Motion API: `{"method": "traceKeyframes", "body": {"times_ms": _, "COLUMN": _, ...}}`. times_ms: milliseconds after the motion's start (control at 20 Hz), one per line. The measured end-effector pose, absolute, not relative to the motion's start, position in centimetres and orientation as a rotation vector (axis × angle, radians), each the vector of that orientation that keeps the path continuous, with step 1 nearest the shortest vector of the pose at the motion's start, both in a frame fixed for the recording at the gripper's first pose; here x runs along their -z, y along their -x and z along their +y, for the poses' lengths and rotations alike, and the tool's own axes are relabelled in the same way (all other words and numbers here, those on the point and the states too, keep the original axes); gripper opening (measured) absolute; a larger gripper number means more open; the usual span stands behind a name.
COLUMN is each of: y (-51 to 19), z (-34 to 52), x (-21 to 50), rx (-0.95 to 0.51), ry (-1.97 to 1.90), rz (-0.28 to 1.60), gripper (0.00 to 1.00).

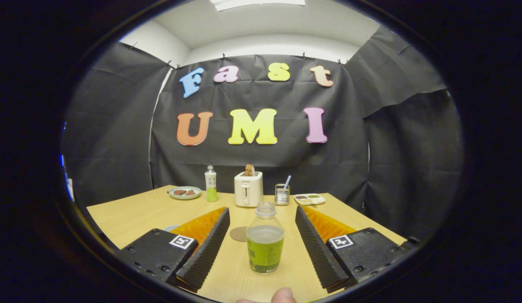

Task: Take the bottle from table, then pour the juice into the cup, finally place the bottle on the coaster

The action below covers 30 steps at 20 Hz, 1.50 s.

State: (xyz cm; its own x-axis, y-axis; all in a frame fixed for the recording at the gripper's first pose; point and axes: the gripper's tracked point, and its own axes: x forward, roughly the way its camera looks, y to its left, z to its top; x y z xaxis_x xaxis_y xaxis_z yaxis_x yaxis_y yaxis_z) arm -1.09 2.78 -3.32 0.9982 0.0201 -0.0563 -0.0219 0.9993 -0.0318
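A clear plastic bottle of green juice [265, 237] stands uncapped on the pale wooden table [130, 214], between the wide-spread black ribbed fingers of the gripper [262, 233], untouched; a round brown coaster [239, 234] lies partly hidden behind it

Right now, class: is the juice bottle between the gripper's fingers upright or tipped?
Upright: the juice bottle stands on the table, green liquid level, between the open gripper's untouching fingers.

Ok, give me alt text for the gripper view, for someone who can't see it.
An open tool frames an uncapped bottle of green juice standing between its fingers on a wooden table, untouched. A round coaster lies just behind the bottle; beyond are a toaster, a second bottle and a plate.
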Motion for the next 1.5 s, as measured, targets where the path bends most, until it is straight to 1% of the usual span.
{"method": "traceKeyframes", "body": {"times_ms": 500, "y": -1.1, "z": 2.1, "x": 8.6, "rx": -0.009, "ry": 0.053, "rz": 0.164, "gripper": 1.00}}
{"method": "traceKeyframes", "body": {"times_ms": 1150, "y": -3.7, "z": 2.0, "x": 12.7, "rx": -0.019, "ry": 0.039, "rz": 0.289, "gripper": 1.00}}
{"method": "traceKeyframes", "body": {"times_ms": 1450, "y": -3.9, "z": 2.0, "x": 12.9, "rx": -0.037, "ry": 0.033, "rz": 0.313, "gripper": 0.84}}
{"method": "traceKeyframes", "body": {"times_ms": 1500, "y": -4.0, "z": 2.0, "x": 13.1, "rx": -0.038, "ry": 0.041, "rz": 0.318, "gripper": 0.83}}
